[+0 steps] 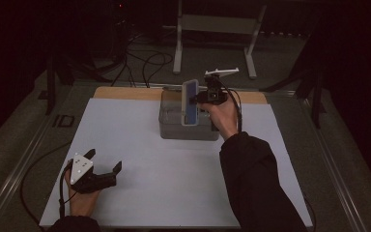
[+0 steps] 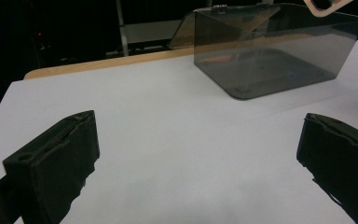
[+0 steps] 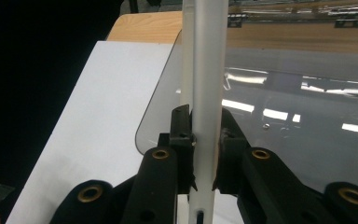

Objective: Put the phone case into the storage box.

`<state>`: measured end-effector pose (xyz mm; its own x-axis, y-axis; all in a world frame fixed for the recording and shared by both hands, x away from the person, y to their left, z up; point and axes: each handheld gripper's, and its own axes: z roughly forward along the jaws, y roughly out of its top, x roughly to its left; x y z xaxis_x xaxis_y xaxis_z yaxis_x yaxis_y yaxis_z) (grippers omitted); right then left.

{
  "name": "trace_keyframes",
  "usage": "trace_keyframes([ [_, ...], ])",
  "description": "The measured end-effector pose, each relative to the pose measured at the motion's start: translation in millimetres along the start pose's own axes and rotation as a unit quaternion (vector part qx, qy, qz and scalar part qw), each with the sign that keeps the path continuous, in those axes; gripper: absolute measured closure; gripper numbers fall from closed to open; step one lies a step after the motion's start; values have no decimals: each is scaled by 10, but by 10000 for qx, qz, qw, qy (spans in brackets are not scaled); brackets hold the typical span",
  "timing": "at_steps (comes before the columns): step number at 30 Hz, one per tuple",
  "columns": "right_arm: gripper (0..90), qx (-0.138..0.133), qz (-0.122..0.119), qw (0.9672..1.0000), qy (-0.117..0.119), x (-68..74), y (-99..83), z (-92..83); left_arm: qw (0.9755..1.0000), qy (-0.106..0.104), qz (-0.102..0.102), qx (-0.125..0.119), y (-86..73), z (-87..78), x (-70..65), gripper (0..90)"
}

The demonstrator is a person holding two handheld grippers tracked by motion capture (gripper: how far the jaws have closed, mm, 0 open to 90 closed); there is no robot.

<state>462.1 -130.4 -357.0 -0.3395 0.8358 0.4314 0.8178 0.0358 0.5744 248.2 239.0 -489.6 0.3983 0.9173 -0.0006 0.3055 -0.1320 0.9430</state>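
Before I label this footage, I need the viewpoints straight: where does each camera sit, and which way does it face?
High view: above the person's side, looking forward and down on the table; forearms, left gripper, right gripper show.
Left gripper view: rides the left gripper, looks across the table between wide-open jaws.
Right gripper view: rides the right gripper, jaws clamping a flat blue-faced panel edge-on.
Shared: all show the clear box.

The board (image 1: 190, 102) shows blue with a pale white edge, and the box (image 1: 174, 126) under it is smoky grey and see-through. White sheet (image 1: 174, 174) over tan wood table (image 1: 125, 93); sleeve (image 1: 256, 183) plain black.
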Motion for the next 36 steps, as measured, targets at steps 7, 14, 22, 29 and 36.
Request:
trace_keyframes([
  [7,814,2,-48,9998,-170,-42,35,-7,10000,0,-2,-4,1,-1,0,0],
  [14,813,-7,-22,9995,-311,-83,81,-14,10000,-7,-10,-7,2,-4,3,0],
  [22,813,7,10,9988,-480,-143,102,14,10000,-6,-13,-4,3,-7,0,0],
  [29,813,-17,52,9979,-653,-208,141,8,10000,-14,-15,-10,3,-5,-3,0],
  [36,813,-20,117,9969,-775,-286,159,4,10000,-15,-20,-11,4,-8,-1,0],
])
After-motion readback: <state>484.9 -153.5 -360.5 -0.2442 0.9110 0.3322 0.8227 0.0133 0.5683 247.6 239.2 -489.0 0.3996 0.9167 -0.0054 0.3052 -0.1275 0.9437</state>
